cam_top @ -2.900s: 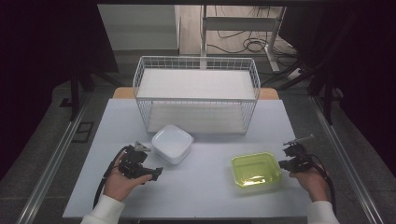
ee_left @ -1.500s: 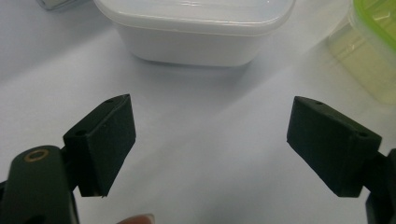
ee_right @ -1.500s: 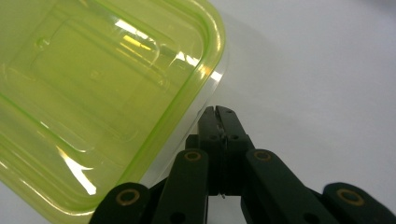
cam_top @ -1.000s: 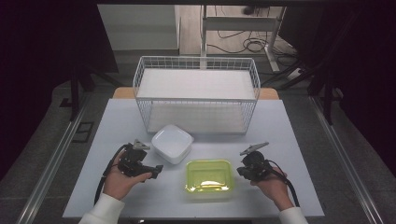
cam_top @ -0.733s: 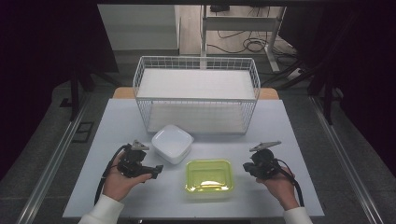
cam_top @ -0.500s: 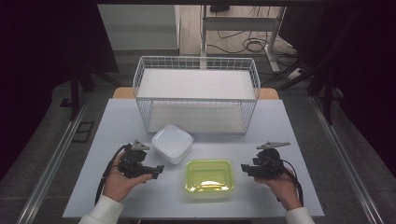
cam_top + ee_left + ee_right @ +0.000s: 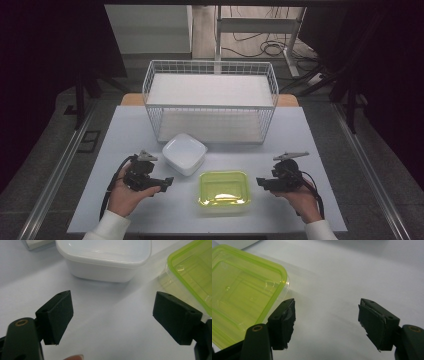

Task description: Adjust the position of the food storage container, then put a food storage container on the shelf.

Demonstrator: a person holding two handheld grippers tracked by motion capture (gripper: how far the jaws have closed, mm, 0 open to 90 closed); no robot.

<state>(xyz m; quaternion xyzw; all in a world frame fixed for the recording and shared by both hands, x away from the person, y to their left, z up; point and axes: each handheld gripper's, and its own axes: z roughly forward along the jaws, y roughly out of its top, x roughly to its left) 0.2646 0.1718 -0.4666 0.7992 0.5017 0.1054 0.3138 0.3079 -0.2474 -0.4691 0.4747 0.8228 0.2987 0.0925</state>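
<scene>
While no lettering or brand can be read on anything here, the layout is plain: the white wire basket (image 7: pixel 210 102) stands on the pale surface (image 7: pixel 320 135) well beyond both grippers. Between them lies the green lidded container (image 7: pixel 224 190), just left of the right gripper (image 7: pixel 260 182), whose jaws have just been opening and stand spread with nothing between. A white container (image 7: pixel 184 153) sits just ahead of the left gripper (image 7: pixel 169 181), its jaws likewise spread and empty.

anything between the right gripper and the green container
No, bare table separates the right gripper from the green container, as the high view shows; its fingers just opened, holding nothing.
</scene>
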